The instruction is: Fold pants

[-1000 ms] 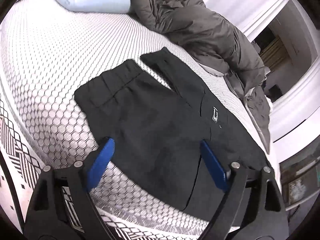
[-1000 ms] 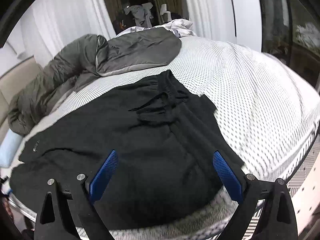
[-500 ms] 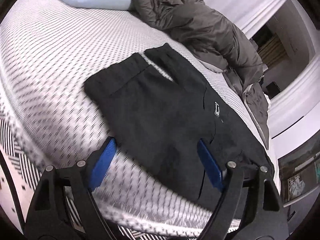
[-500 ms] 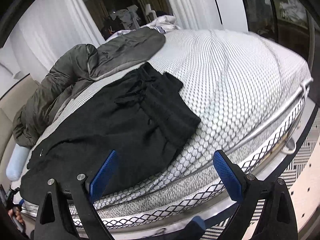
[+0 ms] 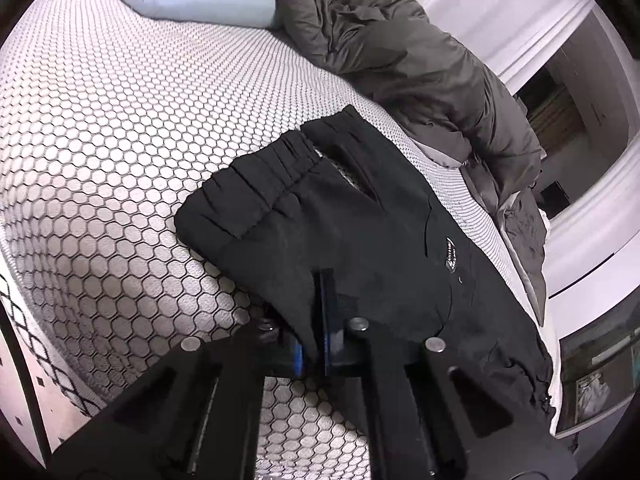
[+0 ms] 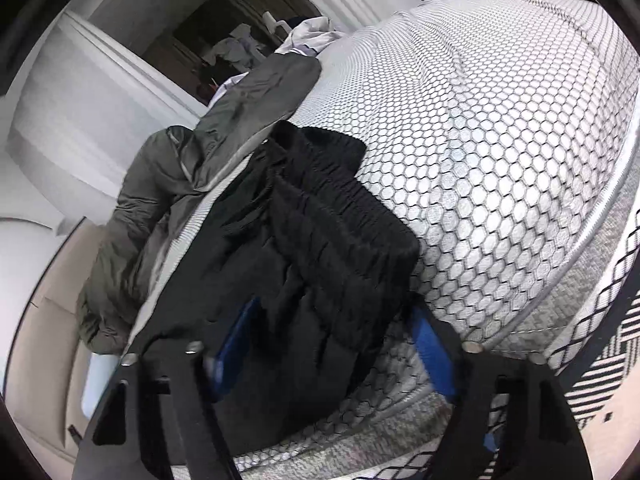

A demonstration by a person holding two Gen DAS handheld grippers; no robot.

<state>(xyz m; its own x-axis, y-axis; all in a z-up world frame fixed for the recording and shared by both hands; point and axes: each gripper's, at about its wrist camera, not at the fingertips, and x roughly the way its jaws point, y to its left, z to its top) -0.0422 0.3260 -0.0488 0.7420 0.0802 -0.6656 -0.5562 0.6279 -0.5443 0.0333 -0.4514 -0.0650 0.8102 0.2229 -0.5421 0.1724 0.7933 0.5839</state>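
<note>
On the mattress (image 5: 100,128), left tongs (image 5: 316,320) clamp logo-patched pants (image 5: 360,240); right tongs (image 6: 332,344) closing around them.

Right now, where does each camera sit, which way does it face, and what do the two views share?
Left wrist: on the left hand-held gripper, looking down along its fingers at the leg end of the black pants on the honeycomb bed cover; its blue pads are shut on the fabric's near edge.
Right wrist: on the right hand-held gripper, looking at the pants' elastic waistband; its jaws are closing with fabric between them.
Shared: the pants, the bed cover and the grey jacket behind them. No hand or sleeve shows.
</note>
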